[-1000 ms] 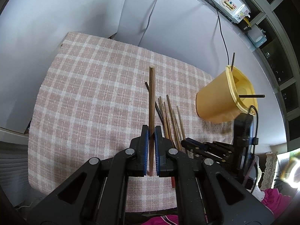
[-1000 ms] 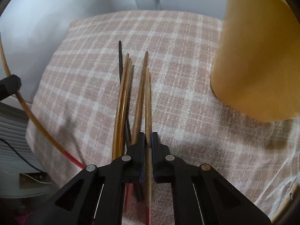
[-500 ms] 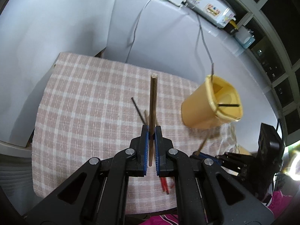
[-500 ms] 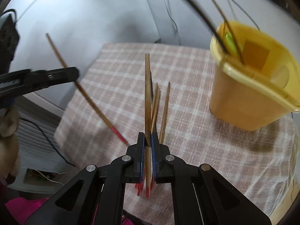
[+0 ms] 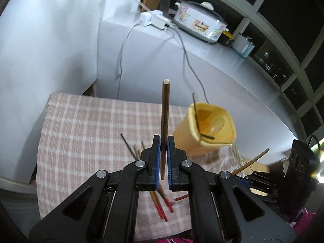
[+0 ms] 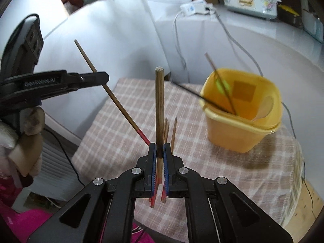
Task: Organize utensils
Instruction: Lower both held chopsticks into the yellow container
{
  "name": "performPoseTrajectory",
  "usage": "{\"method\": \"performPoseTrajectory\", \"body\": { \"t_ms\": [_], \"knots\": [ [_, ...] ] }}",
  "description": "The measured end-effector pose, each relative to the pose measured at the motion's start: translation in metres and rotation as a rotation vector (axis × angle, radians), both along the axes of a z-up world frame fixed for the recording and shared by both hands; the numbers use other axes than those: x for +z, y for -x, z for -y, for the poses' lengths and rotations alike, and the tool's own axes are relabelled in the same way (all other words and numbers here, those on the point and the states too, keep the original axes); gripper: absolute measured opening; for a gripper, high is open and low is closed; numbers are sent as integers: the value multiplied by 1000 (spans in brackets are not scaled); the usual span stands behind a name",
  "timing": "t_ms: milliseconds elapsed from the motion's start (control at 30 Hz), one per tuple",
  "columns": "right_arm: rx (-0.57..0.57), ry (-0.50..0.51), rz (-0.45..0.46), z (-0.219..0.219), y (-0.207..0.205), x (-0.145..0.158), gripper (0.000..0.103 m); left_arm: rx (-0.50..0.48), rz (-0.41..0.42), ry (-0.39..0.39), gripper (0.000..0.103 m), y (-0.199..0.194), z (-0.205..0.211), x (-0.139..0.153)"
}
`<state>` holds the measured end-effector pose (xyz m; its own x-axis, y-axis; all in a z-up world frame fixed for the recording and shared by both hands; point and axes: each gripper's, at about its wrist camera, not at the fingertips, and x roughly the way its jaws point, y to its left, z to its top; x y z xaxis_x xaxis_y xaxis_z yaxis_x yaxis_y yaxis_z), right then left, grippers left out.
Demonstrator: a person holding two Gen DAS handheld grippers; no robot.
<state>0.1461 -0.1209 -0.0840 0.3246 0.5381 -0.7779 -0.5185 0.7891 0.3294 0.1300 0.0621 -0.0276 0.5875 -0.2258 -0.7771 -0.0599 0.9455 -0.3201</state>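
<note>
My left gripper (image 5: 163, 141) is shut on a brown wooden chopstick (image 5: 165, 109) that points up and away, held high above the checked cloth. My right gripper (image 6: 160, 147) is shut on another wooden chopstick (image 6: 159, 101), also lifted above the cloth. The left gripper (image 6: 101, 77) with its red-tipped chopstick (image 6: 113, 95) shows at the left of the right wrist view. A yellow tub (image 5: 210, 129) (image 6: 243, 117) stands at the right of the cloth with a few chopsticks and a spoon inside. Several red-tipped chopsticks (image 5: 160, 200) lie on the cloth below the grippers.
The pink checked cloth (image 5: 85, 133) covers a small table against a white wall. A white counter behind holds a power strip (image 5: 154, 20) with cables and a floral cooker (image 5: 200, 24). The right gripper's body (image 5: 299, 162) shows at the right edge of the left wrist view.
Both grippers have risen away from the cloth, each carrying a chopstick. The right gripper lifted its chopstick out of the pile and the tub now lies ahead and below.
</note>
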Motion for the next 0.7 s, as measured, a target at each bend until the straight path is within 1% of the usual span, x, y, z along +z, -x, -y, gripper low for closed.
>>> {"method": "performPoseTrajectory", "body": {
  "t_ms": [267, 700],
  "knots": [
    [-74, -35, 57, 31, -5, 34, 5, -34, 57, -5, 4, -14, 13, 20],
    [-233, -97, 165, 81, -19, 82, 5, -82, 153, -12, 4, -44, 34, 54]
  ]
}}
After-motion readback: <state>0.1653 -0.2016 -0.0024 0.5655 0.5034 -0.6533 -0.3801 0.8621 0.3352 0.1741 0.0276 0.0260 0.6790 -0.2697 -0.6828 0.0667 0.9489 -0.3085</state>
